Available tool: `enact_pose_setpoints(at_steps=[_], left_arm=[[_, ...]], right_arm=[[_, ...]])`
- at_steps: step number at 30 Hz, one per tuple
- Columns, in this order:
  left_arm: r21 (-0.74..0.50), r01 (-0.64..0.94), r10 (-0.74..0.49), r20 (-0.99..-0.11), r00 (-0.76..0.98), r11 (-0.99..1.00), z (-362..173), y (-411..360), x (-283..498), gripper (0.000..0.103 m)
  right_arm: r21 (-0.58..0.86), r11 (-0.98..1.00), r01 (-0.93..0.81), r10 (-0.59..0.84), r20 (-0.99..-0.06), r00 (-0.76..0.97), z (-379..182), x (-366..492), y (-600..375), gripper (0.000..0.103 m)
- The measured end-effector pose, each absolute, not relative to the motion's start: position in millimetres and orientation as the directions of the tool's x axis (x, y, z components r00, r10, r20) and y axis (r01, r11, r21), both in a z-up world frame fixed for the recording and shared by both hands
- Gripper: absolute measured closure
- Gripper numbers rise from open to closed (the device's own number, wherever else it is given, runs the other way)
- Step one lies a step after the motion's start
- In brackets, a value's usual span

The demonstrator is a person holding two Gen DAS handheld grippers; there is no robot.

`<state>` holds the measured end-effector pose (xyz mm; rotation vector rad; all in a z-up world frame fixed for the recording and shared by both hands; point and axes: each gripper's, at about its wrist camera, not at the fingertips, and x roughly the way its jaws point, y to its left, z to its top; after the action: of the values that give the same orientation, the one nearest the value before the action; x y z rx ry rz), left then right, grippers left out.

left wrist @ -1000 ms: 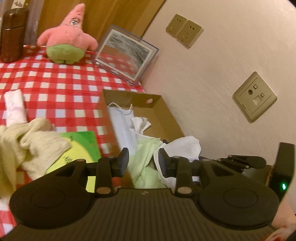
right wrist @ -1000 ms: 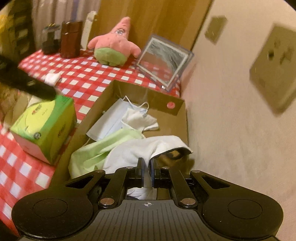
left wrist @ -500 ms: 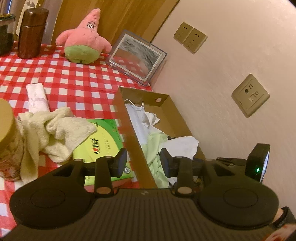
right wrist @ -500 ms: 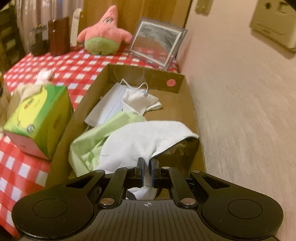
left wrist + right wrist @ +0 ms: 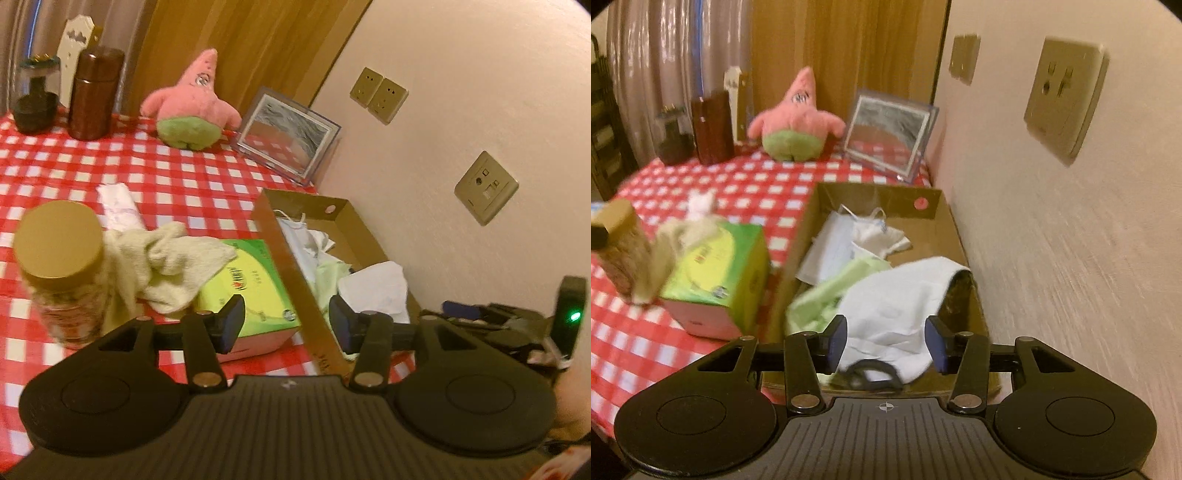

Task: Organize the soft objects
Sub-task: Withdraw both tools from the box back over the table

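Towel, frame centre-left, draped over tissue box: light, limp, bunches; pinch thick fold. Both grippers' jaws open, empty. Box holds cloths.

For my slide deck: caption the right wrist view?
Open right hand-held gripper above white cloth lying in cardboard box.

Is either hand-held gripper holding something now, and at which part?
Nothing is held. The left hand-held gripper and right hand-held gripper are both open; the white cloth lies loose in the cardboard box.

white cloth and green cloth lie crumpled in cardboard box.
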<state>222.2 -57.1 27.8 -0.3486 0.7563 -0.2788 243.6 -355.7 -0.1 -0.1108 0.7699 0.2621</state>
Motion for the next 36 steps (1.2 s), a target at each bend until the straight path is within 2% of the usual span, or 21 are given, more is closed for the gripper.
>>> enact_pose_setpoints(at_steps=[4, 7, 11, 15, 29, 36], left_arm=[[-0.363, 0.104, -0.324, -0.623, 0.712, 0.926, 28, -43, 204, 0.052], [-0.322, 0.08, -0.277, -0.631, 0.724, 0.943, 28, -31, 191, 0.049], [-0.28, 0.04, -0.215, -0.631, 0.745, 0.959, 31, -14, 175, 0.04], [-0.239, 0.006, -0.159, -0.626, 0.764, 0.971, 35, 4, 159, 0.038], [-0.163, -0.057, -0.064, -0.651, 0.757, 0.985, 32, 39, 133, 0.032], [-0.147, -0.067, -0.047, -0.658, 0.752, 0.987, 30, 43, 128, 0.023]], right_arm=[[0.037, 0.952, -0.302, 0.247, -0.676, 0.694, 16, 223, -336, 0.053], [0.075, 0.945, -0.318, 0.287, -0.659, 0.696, 25, 209, -319, 0.052], [0.155, 0.935, -0.319, 0.341, -0.644, 0.685, 32, 194, -301, 0.049], [0.205, 0.925, -0.319, 0.374, -0.641, 0.67, 34, 183, -284, 0.047], [0.227, 0.904, -0.363, 0.418, -0.653, 0.632, 34, 167, -241, 0.045], [0.217, 0.904, -0.368, 0.413, -0.663, 0.625, 35, 166, -233, 0.045]])
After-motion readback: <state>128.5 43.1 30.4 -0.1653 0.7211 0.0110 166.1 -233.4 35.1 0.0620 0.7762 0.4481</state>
